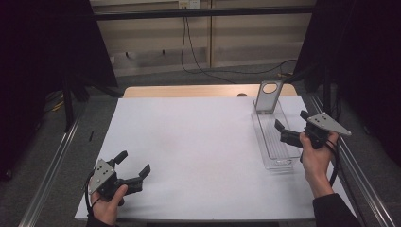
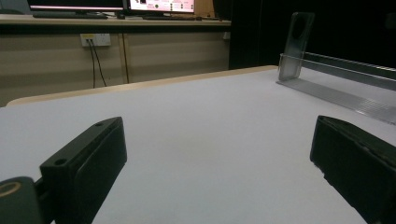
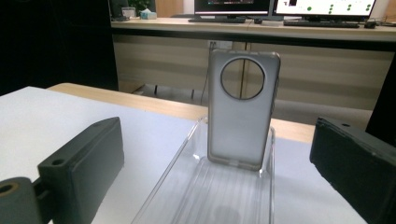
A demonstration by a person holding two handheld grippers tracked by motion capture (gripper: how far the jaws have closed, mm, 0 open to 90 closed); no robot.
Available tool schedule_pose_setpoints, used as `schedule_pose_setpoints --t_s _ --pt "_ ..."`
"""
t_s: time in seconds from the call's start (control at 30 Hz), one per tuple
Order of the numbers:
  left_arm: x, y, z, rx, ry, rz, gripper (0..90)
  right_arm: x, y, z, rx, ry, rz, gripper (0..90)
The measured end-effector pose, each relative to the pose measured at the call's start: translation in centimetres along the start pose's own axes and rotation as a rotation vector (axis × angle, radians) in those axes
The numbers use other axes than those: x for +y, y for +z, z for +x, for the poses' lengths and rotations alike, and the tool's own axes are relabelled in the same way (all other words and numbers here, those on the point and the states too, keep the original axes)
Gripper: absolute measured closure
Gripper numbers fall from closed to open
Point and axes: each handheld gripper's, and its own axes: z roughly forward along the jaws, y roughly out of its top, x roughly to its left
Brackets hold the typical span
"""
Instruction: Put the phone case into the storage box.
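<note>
White sheeting covers the tabletop (image 1: 198, 142), with a strip of bare wood at its far edge and desks with lit monitors beyond. Straight ahead of the right claw (image 1: 289, 126), between the lines of its two spread jaws, a clear phone case (image 3: 243, 109) with a round camera hole stands upright at the far end of a long clear tray (image 1: 272, 142). The claw is released and holds nothing; it hangs over the near half of the tray, its jaws well apart on either side of the case in its own view. The left claw (image 1: 135, 163) is likewise released and empty, low over the bare sheet, with the tray far off to its right.

The likely next move is a grasp on the case, and the risks come mostly from how light and clear everything is. A jaw that arrives off-centre would probably push the case over backward rather than grip it, since it seems only to lean against the tray's end wall. The tray's thin side walls lie beneath the jaws; catching one on the way in could drag or tip the whole tray toward the tabletop's right edge. Squeezing the soft case hard across its width might bow it and let it spring out.
</note>
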Motion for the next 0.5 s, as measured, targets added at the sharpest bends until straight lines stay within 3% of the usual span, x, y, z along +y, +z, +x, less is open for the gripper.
schedule_pose_setpoints --t_s 0.17,0.5 --pt "0.0 0.0 0.1 0.013 -0.006 0.0 3.7 -0.6 -1.5 0.2 -0.002 0.008 -0.023 2.1" --pt "0.0 0.0 0.1 0.01 0.002 -0.001 3.7 -2.8 -4.0 0.1 -0.018 0.008 -0.012 1.7"
